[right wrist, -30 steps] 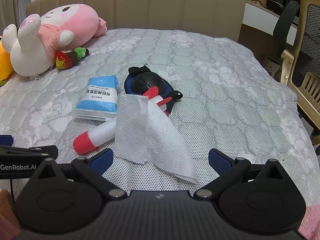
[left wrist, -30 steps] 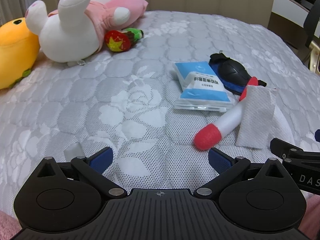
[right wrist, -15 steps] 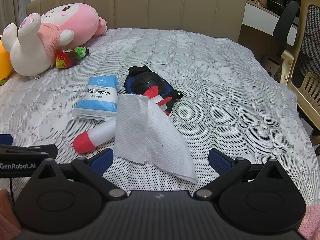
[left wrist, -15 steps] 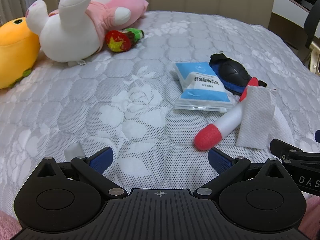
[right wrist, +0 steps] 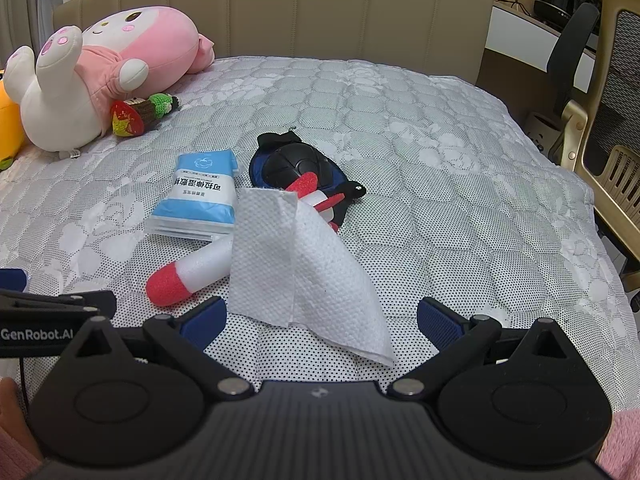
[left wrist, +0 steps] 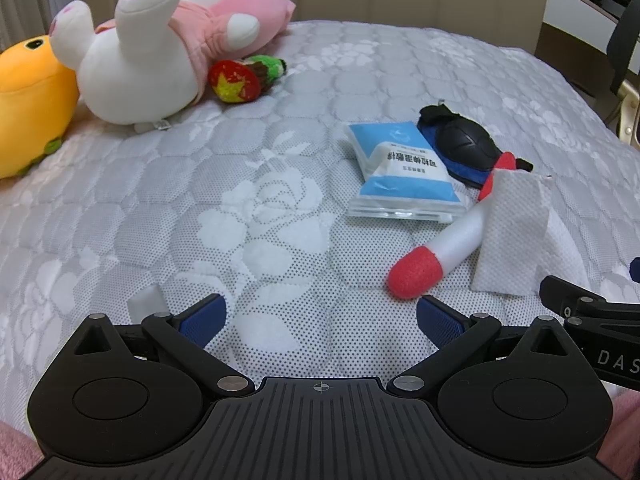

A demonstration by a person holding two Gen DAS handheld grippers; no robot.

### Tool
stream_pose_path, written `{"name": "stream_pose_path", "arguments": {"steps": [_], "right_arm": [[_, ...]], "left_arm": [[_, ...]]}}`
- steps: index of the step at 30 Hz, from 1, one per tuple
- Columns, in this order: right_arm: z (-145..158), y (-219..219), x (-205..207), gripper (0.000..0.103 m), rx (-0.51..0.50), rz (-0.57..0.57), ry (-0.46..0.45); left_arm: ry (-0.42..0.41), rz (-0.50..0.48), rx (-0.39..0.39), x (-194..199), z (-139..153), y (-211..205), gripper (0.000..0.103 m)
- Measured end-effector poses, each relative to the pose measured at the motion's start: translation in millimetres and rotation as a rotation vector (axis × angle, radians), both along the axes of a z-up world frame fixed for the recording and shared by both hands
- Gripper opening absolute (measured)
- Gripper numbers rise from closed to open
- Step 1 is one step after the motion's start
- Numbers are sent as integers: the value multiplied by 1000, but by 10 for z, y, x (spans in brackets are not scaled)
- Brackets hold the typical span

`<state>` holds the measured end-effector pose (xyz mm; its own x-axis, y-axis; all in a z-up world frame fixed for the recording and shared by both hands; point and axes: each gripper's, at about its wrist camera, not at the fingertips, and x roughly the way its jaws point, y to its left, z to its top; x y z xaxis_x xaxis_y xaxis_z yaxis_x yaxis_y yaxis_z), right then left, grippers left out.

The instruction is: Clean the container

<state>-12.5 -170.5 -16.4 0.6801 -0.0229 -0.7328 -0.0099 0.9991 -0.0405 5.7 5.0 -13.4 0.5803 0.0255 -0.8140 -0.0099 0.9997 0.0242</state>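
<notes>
A white cylinder with red foam ends [left wrist: 436, 252] [right wrist: 188, 272] lies on the quilted bed, partly under a white wipe sheet [left wrist: 512, 232] [right wrist: 296, 268]. A blue-and-white pack of wipes [left wrist: 400, 172] [right wrist: 200, 196] lies just behind it. A black-and-blue pouch [left wrist: 460, 144] [right wrist: 296, 168] lies beside the pack. My left gripper [left wrist: 320, 316] is open and empty over bare quilt, left of the cylinder. My right gripper [right wrist: 320, 316] is open and empty, with the near corner of the wipe sheet between its fingers.
A pink-and-white plush [left wrist: 168, 40] [right wrist: 100, 76], an orange plush [left wrist: 28, 100] and a small strawberry toy [left wrist: 240, 80] [right wrist: 136, 114] lie at the bed's far left. A beige headboard [right wrist: 280, 20] stands behind. Chairs [right wrist: 600, 100] stand past the bed's right edge.
</notes>
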Motion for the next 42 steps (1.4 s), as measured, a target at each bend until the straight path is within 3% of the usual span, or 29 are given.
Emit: {"name": "stream_pose_path", "arguments": {"steps": [19,21,25,28,30,33,35,39,41,42], "right_arm": [[21,-43,20,102,27,-5,-5],[90,-101,13,102,58,1,-20],[296,-376,71,102,218,36,-48],[344,-550,270,102,247,42,-12],[270,-635,414,96,277,54,57],[109,-618,527,87,289,85,147],[26,-523,565,82,265,118,166],[-124,-252,697,77,171,166,170],[-227,-154,793,54,143,176,199],[-301,-123,849,50,131,172,227]], "left_arm": [[-12,-33,7,42,31,-72,103],[-14,-66,-1,152,89,-105,103],[-16,-142,-15,400,218,-182,103],[-43,-192,-24,603,267,-268,103],[-56,-201,-33,709,205,-273,103],[-6,-185,-45,759,-8,-159,103],[47,-168,-44,763,-135,-60,103],[65,-143,-132,774,-148,85,103],[38,-138,-168,774,-110,124,103],[29,-141,-171,765,-110,125,103]]}}
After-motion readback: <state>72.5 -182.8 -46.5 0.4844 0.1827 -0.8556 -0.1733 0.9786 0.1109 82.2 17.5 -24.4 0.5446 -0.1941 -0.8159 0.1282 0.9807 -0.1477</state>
